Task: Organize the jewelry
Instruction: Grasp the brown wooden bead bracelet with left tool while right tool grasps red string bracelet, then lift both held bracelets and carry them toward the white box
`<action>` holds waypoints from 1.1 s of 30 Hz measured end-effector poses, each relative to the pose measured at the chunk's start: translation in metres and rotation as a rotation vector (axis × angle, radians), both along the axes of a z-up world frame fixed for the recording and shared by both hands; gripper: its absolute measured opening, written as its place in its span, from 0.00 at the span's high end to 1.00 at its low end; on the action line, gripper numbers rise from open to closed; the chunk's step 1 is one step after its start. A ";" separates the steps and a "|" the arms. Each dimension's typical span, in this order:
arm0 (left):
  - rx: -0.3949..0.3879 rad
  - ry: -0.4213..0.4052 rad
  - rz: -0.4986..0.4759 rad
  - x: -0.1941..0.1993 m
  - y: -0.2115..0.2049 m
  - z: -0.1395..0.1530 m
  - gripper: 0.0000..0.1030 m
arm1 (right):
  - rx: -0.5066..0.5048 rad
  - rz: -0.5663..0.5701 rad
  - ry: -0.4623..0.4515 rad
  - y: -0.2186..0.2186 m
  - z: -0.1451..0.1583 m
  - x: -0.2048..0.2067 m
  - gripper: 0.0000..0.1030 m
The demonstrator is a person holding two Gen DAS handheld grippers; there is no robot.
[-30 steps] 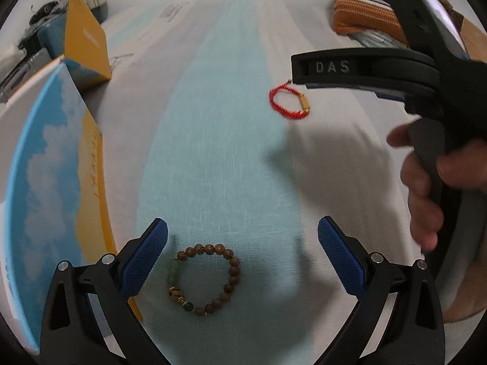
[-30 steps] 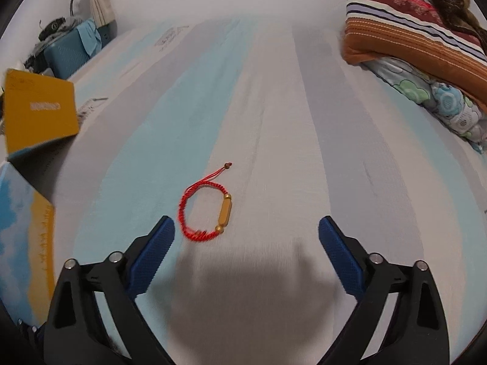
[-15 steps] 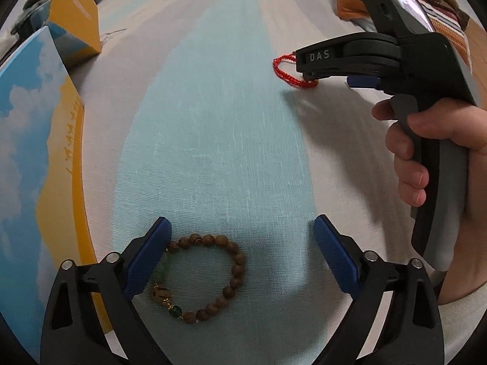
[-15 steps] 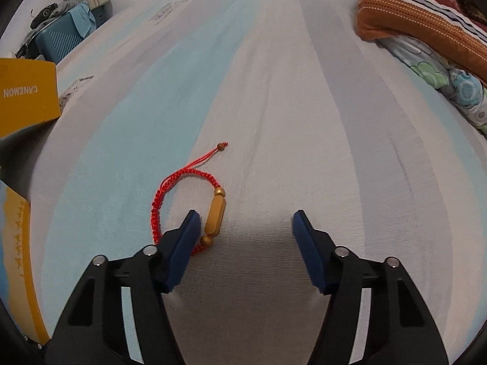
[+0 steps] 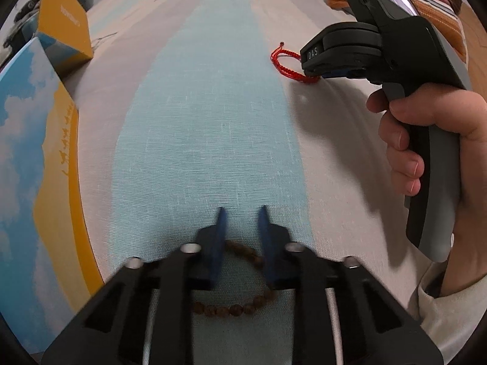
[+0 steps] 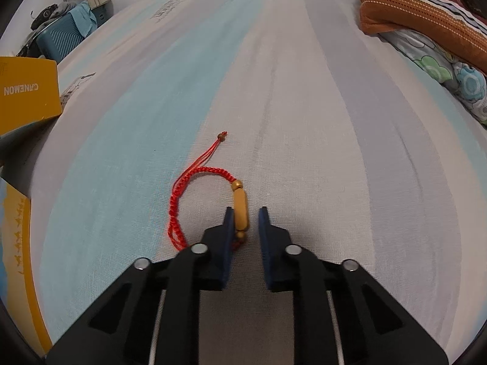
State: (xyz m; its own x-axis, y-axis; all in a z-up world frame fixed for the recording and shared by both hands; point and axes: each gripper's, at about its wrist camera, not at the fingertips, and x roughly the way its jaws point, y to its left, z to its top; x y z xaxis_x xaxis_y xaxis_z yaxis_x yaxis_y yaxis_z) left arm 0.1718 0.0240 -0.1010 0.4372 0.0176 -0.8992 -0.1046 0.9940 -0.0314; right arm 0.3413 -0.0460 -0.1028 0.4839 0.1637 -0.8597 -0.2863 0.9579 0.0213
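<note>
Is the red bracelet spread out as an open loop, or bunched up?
Spread out as an open loop, lying flat: the red bracelet curves round to its gold bead, and bedsheet shows inside the ring.

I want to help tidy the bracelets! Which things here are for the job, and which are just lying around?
For the job:
- brown wooden bead bracelet, left gripper closing over it
- red braided cord bracelet with gold tube bead, at the right gripper

Just lying about:
- orange cardboard box
- striped folded blanket
- teal case
</note>
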 end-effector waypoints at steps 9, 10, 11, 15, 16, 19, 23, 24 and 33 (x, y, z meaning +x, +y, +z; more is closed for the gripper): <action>0.002 -0.028 -0.031 -0.002 0.003 0.012 0.99 | 0.034 -0.018 -0.018 -0.007 0.011 -0.006 0.92; -0.006 -0.032 -0.032 -0.002 0.004 0.014 0.99 | 0.036 -0.018 -0.023 -0.008 0.013 -0.007 0.92; -0.015 -0.035 -0.031 -0.002 0.006 0.016 0.99 | 0.039 -0.017 -0.029 -0.008 0.016 -0.009 0.92; -0.022 -0.047 -0.034 -0.002 0.007 0.024 1.00 | 0.063 -0.011 -0.057 -0.008 0.031 -0.020 0.92; -0.018 -0.056 -0.034 -0.003 0.008 0.027 1.00 | 0.066 -0.010 -0.063 -0.008 0.034 -0.021 0.92; -0.025 -0.072 -0.030 -0.005 0.012 0.035 1.00 | 0.078 -0.005 -0.082 -0.009 0.044 -0.028 0.92; -0.036 -0.085 -0.014 -0.005 0.021 0.044 1.00 | 0.079 -0.001 -0.105 -0.010 0.053 -0.038 0.92; -0.032 -0.086 -0.011 -0.005 0.021 0.045 1.00 | 0.077 0.000 -0.110 -0.010 0.055 -0.040 0.92; -0.006 0.006 -0.018 0.000 0.017 0.022 0.68 | 0.090 0.018 -0.107 -0.015 0.058 -0.050 0.92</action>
